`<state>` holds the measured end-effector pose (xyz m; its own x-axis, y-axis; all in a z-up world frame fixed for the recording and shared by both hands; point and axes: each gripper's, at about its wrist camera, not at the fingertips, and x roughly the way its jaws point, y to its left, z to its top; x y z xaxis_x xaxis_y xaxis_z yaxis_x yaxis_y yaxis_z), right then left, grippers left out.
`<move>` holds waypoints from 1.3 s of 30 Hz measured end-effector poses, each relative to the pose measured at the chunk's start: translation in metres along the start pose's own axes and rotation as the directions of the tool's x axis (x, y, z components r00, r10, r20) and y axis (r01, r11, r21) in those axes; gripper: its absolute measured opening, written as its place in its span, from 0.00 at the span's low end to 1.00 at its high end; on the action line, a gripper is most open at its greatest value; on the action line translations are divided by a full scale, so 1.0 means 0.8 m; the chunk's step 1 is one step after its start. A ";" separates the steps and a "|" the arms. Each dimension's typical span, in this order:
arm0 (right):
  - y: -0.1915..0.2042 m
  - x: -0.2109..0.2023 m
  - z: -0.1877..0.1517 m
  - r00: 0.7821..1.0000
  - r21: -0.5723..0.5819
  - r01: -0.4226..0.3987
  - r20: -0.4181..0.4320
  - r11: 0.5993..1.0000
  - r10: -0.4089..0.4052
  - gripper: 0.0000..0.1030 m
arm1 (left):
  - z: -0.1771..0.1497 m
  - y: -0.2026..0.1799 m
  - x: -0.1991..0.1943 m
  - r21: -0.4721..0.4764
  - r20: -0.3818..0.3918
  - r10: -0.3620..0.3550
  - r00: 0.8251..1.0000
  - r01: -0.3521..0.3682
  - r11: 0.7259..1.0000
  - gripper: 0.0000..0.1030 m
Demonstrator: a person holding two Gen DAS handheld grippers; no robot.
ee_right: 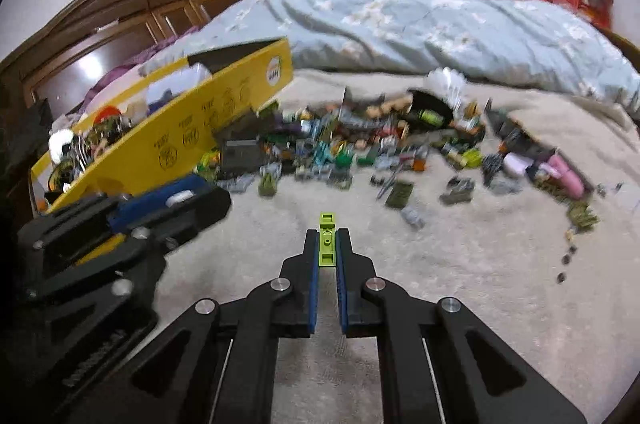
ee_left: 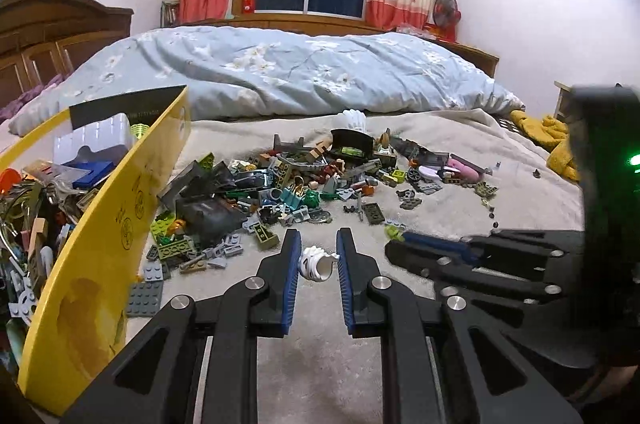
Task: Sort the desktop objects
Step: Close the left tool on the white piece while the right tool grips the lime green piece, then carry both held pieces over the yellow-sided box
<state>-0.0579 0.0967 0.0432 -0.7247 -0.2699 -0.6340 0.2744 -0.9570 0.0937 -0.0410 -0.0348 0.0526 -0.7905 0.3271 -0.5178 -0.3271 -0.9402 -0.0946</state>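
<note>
**Two tools, each holding a small brick above a bed**

The left tool [ee_left: 319, 256] is nearly closed, pinching a white piece [ee_left: 316, 263] between its blue pads. The right tool [ee_right: 327, 244] is clamped almost fully shut on a thin lime brick [ee_right: 327, 241] that stands on edge. Both hang over the beige blanket [ee_right: 460, 296], short of the brick pile [ee_left: 304, 184]. A yellow box [ee_left: 120, 224], already part-filled, sits on the left, likely where both pieces go

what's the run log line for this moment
left gripper: holds white piece | right gripper: holds green piece | yellow box: left
</note>
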 end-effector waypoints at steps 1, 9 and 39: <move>0.002 -0.007 0.003 1.000 -0.008 0.001 0.021 1.000 -0.001 0.06 | 0.001 -0.003 0.000 0.005 0.002 0.003 1.000 -0.003 1.000 0.18; 0.006 -0.026 0.026 0.997 -0.027 0.006 0.077 1.000 -0.004 0.07 | 0.014 -0.004 0.001 -0.029 0.018 0.023 1.000 -0.022 0.999 0.18; 0.104 -0.012 0.070 0.982 -0.102 -0.128 0.127 0.987 0.140 0.07 | 0.026 0.074 -0.071 -0.088 0.128 0.251 0.959 -0.241 0.966 0.18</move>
<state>-0.0632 0.0135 0.1000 -0.7534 -0.4125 -0.5121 0.4273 -0.8990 0.0954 -0.0262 -0.1068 0.0945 -0.9069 0.0898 -0.4117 -0.0799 -0.9960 -0.0412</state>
